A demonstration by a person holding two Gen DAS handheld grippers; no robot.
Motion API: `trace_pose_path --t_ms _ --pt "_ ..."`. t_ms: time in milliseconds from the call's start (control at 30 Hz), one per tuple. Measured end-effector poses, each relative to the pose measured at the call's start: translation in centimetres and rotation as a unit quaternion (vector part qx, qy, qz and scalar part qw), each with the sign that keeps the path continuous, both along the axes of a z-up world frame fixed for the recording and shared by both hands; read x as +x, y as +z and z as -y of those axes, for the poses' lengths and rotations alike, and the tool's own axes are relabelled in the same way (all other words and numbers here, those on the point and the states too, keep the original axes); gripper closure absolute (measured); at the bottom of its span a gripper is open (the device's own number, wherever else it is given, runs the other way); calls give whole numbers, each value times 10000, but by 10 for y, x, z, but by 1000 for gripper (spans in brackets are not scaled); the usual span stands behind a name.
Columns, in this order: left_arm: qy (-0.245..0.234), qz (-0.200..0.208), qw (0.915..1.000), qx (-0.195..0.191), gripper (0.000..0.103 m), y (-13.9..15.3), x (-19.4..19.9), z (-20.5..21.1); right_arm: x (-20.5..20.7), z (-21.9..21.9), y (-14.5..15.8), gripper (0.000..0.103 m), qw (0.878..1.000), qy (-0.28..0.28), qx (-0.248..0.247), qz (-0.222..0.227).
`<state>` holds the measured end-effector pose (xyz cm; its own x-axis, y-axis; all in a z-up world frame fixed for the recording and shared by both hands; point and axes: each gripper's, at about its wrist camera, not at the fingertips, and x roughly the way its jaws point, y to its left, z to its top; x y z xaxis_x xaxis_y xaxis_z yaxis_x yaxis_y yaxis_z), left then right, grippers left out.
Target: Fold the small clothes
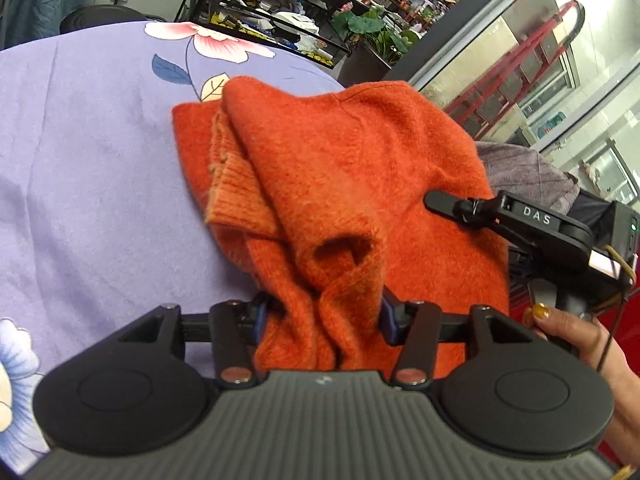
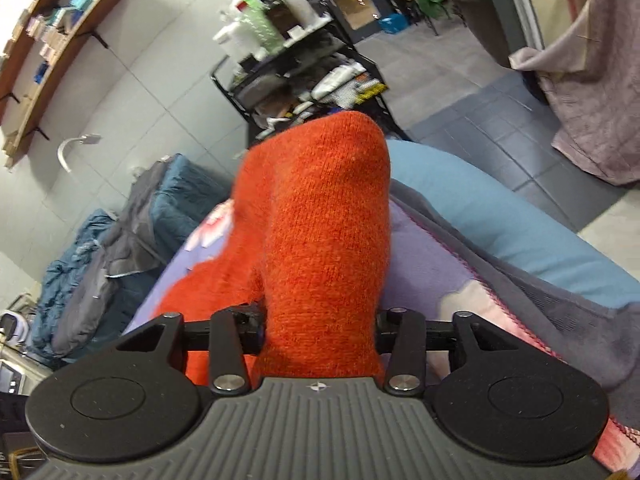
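An orange knit sweater lies bunched on a lilac floral cloth. My left gripper is shut on a wad of the sweater's near edge; the knit fills the gap between its blue pads. My right gripper shows at the right of the left wrist view, a black finger pressed on the sweater's right side. In the right wrist view the right gripper is shut on a lifted fold of the sweater, which hides the fingertips.
The lilac cloth covers a bed with a grey blanket and blue edge. A black wire cart stands beyond. Blue bedding lies left. A grey throw sits behind the sweater. A hand holds the right gripper.
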<state>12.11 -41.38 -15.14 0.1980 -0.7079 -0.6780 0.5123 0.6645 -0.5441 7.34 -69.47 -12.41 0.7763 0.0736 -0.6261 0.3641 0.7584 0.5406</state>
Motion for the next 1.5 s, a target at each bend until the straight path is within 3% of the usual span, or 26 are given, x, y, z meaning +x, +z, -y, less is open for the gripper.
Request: trace_pose_path --t_ms 67,167,300,333,400,433,467,533,600,667,767,933,1033,1067,1133,1200,1233,1333,1367,1400,1500 --pt "-46 137 9999 89 46 3 -1 -8 -1 0 2 10 9999 -51 -143 -42" --pt "-52 546 9979 355 39 15 -1 -24 -5 -4 15 2 9978 -242 -579 -237" --pt "36 1407 9858 912 43 42 -13 -45 -15 -25 47 2 9827 -94 -1831 -272" --pt "32 1584 9830 928 44 49 -17 -48 -19 -32 54 5 9751 17 -2211 -184" --pt "-118 1815 9817 556 61 66 -23 -51 -25 -49 67 16 9547 261 -2963 30" --pt "-315 1931 9798 415 64 73 -26 -47 -26 -55 71 29 9469 424 -3185 134" --pt "-547 2090 9757 358 66 79 -31 -40 -24 -55 73 39 9458 600 -3185 203" --pt "-1071 2269 9677 260 66 84 -40 -21 -11 -51 68 48 9510 867 -2968 16" --pt "-1477 2370 9597 306 66 82 -47 -4 0 -48 58 49 9487 965 -3005 -213" --pt "-1558 2494 9540 585 66 72 -49 10 9 -42 49 49 9502 889 -2963 -369" --pt "-1506 2344 9566 852 66 53 -43 19 12 -40 40 46 9553 795 -2792 -558" --pt "-1604 2327 9537 1025 63 46 -44 21 14 -44 38 44 9555 867 -2756 -599" --pt "-1551 2217 9576 994 57 52 -36 28 14 -46 45 44 9556 840 -2761 -602" --pt "-1506 2166 9599 953 48 57 -35 27 12 -47 51 44 9567 767 -2761 -511" --pt "-1438 2165 9621 831 32 73 -35 21 3 -50 66 35 9598 650 -2720 -261" --pt "-1370 2353 9586 832 5 93 -40 16 -8 -56 83 24 9623 652 -2638 -101" --pt "-1352 2461 9559 859 0 103 -44 12 -12 -59 89 18 9631 668 -2607 -75" --pt "-1479 2633 9489 915 0 126 -55 1 -25 -66 106 14 9689 651 -2378 -233" --pt "-1518 2627 9476 1003 0 131 -56 -1 -29 -67 110 4 9712 589 -2291 -292" --pt "-1536 2593 9471 1106 0 135 -58 -2 -34 -70 114 0 9738 560 -2174 -361" --pt "-1612 2461 9436 1520 0 139 -62 -4 -38 -72 115 0 9776 619 -1927 -585"
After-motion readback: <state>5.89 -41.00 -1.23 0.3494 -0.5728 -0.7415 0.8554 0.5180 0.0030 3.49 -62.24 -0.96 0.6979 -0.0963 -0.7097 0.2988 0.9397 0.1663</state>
